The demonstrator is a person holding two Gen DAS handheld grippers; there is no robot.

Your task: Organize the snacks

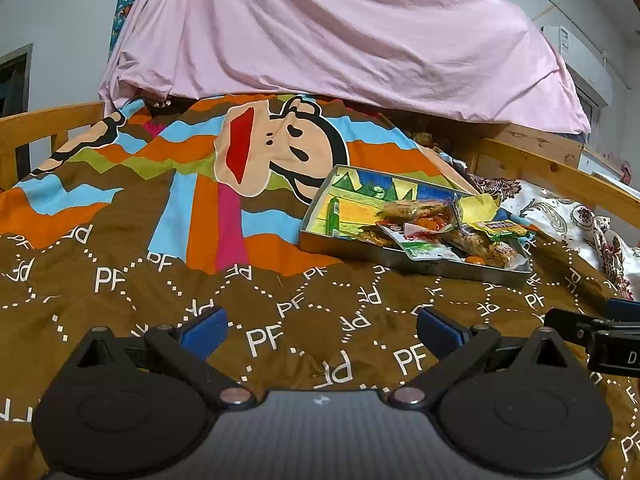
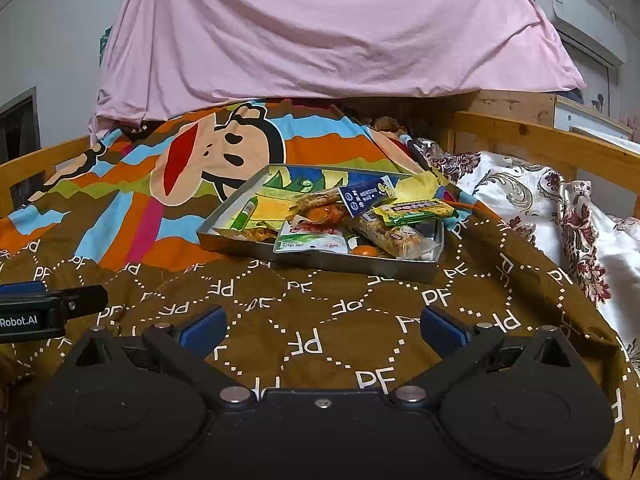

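A shallow metal tray [image 1: 344, 250] [image 2: 240, 246] lies on the brown PF-print blanket, heaped with several snack packets on its right side. Among them are a green stick packet [image 1: 333, 216] [image 2: 244, 213], a white and green pouch [image 1: 428, 246] [image 2: 310, 240], a green and yellow bar [image 1: 498, 229] [image 2: 416, 210] and a dark blue packet [image 2: 366, 196]. My left gripper [image 1: 322, 330] is open and empty, low over the blanket short of the tray. My right gripper [image 2: 324, 328] is open and empty, likewise short of the tray.
A wooden bed frame [image 1: 560, 168] [image 2: 540, 136] runs around the blanket. A pink sheet [image 1: 340, 32] [image 2: 320, 28] hangs behind. A floral white cloth [image 2: 560, 216] lies at the right. The other gripper's side shows at each view's edge [image 1: 600, 334] [image 2: 44, 312].
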